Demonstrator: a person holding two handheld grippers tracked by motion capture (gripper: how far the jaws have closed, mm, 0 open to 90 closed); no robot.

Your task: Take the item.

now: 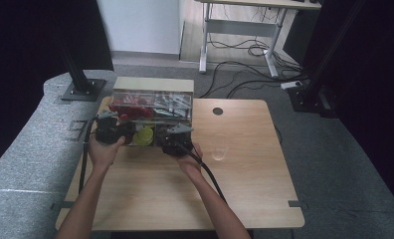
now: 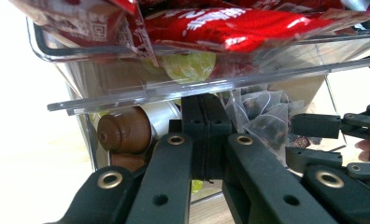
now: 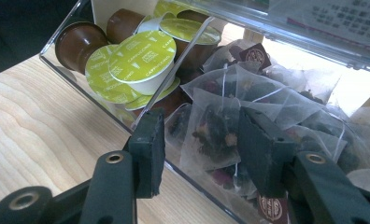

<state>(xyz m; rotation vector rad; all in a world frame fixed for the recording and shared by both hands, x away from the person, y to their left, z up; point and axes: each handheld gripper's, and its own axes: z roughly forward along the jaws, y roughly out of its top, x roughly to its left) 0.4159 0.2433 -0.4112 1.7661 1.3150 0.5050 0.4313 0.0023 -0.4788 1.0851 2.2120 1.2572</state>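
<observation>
A: What are the tongs working at?

B: A clear plastic organizer (image 1: 152,107) with hard, glossy walls, sitting on the pale wood-grain worktop (image 1: 245,164). Its upper tray is holding crinkled red foil packets (image 2: 230,25). Below, a lower drawer is lying pulled out towards the tongs.

A: And inside that drawer?

B: Just ahead of the right tongs (image 3: 199,149), sheer mesh tea bags (image 3: 220,121), pyramid-shaped, are showing dark leaves through the fabric. To their left, past a clear divider, brown coffee capsules (image 3: 141,58) with round lime-green foil lids are lying heaped.

A: How are the right tongs standing?

B: Spread apart, gripping nothing. The two black pads are flanking one tea bag at the drawer's front wall; I cannot tell whether they are touching it.

A: The left ones?

B: The left tongs (image 2: 204,140) are pressed together, pad to pad, with the tips tucked under the upper tray's clear rim. I cannot tell whether anything is caught between them. A brown capsule is sitting just left of them.

A: How are the hands posed?

B: Both forearms are reaching forward side by side, hands close together at the organizer's front.

A: Room to move?

B: Bare worktop is lying open behind and to the right of the right tongs; the organizer is standing near the far left edge.
</observation>
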